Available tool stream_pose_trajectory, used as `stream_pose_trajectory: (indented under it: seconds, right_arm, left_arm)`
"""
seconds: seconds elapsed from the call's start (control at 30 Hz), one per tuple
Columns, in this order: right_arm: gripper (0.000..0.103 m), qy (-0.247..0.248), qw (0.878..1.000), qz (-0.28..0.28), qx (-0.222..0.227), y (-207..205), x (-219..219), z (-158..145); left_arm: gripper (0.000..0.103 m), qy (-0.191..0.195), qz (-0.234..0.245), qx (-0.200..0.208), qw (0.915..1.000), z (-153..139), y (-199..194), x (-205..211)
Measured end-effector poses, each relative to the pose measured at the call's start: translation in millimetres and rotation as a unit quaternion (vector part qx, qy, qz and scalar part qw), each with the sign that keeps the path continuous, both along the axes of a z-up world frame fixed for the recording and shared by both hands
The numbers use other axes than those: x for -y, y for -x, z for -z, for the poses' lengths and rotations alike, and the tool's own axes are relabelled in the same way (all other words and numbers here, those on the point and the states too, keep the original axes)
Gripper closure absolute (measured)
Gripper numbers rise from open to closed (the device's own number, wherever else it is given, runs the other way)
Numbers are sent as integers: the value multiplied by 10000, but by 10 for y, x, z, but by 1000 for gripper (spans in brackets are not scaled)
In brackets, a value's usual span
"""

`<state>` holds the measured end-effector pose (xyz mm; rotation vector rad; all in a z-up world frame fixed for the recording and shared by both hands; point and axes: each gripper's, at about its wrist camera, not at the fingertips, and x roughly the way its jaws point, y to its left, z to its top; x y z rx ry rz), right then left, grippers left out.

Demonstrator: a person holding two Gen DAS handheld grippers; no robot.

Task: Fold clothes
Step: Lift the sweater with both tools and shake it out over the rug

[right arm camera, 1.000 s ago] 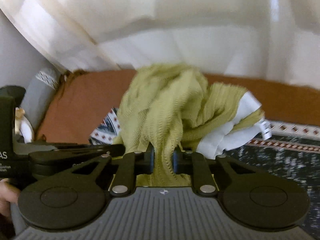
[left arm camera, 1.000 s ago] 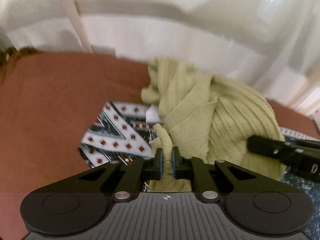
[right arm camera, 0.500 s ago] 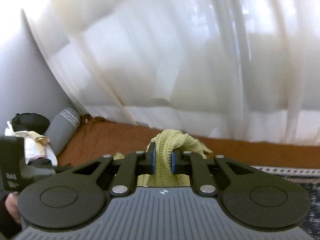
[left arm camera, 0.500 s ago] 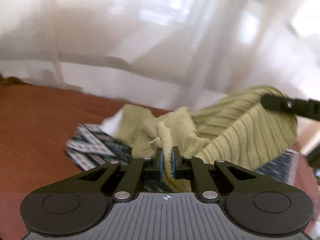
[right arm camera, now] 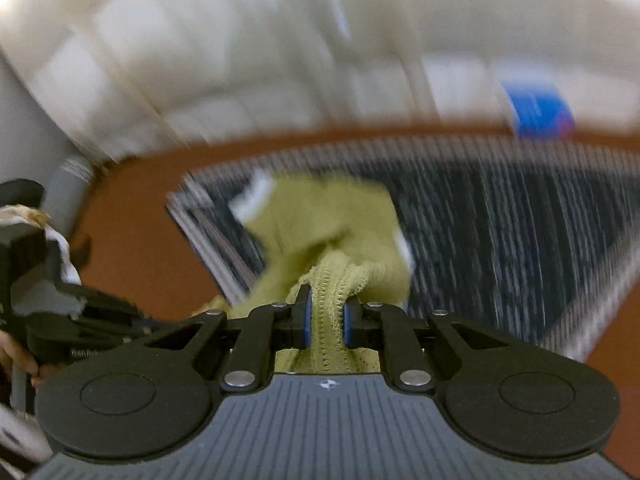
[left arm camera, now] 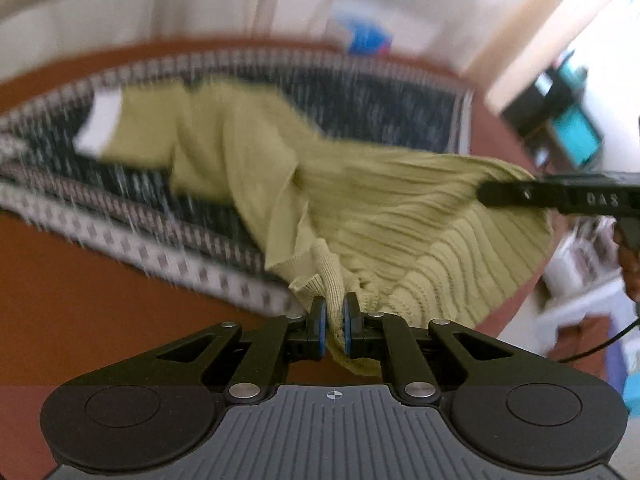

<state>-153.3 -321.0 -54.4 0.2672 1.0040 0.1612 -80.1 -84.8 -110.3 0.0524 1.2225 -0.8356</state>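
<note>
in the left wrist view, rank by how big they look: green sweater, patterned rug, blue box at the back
1. patterned rug, though the green sweater is nearer the camera, so the two look close
2. green sweater
3. blue box, clearly smallest

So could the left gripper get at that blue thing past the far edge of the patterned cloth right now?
Probably not: the left gripper is shut on the green sweater, and the blue object lies beyond the patterned cloth, past the sweater.

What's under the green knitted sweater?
A dark patterned blanket lies under the green knitted sweater, over a rust-brown cover. Whatever is directly beneath the sweater is hidden.
</note>
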Motion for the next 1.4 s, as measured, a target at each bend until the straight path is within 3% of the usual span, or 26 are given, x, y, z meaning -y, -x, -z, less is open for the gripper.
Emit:
stream_pose_trajectory:
  seconds: [0.17,0.37,0.4,0.43,0.53,0.6,0.67,0.77,0.83,1.0,1.3,1.4]
  right_arm:
    - [87,-318,9946,152,-973,266,227,836]
    - [86,-895,9841,-367,-1488,300,413,1352]
    - [85,-978,9830,-475,-1480,290,443,1375]
    - [84,-1060,9817,-582,-1472,280,473,1398]
    - [74,-1267,9753,-1010,-1500,197,545,1347]
    - [58,-1292,9734,-1265,-1405,150,604,1237]
    - [33,-1173,9771,-1376,-1120,114,680,1069]
    - [29,-836,9839,-1462,-600,58,789,844]
    - [29,-777,9864,-1408,-351,-26,879,776]
    - [29,-763,9924,-957,-103,-191,993,829]
    - [30,-749,9957,-549,-16,-192,980,834]
    - [30,-741,9958,-529,-84,-249,926,872]
  left_arm:
    - [100,-696,-269,-383,9965,570,49,188]
    - [98,-1257,-845,-475,9873,765,188,351]
    - [91,-1331,-923,-434,9858,764,209,367]
    - [71,-1397,-1036,-413,9839,758,229,375]
    - [62,-1529,-1625,-451,9737,657,279,321]
    - [59,-1502,-1953,-376,9685,507,308,282]
    - [48,-1509,-2121,-98,9655,355,277,335]
    - [38,-1599,-2241,425,9604,176,173,494]
    - [33,-1728,-2127,609,9598,226,20,670]
    - [34,-2026,-1838,1027,9564,359,-348,1095]
    - [35,-1978,-1742,881,9606,665,-533,1237]
    - [78,-1949,-1779,837,9609,733,-589,1235]
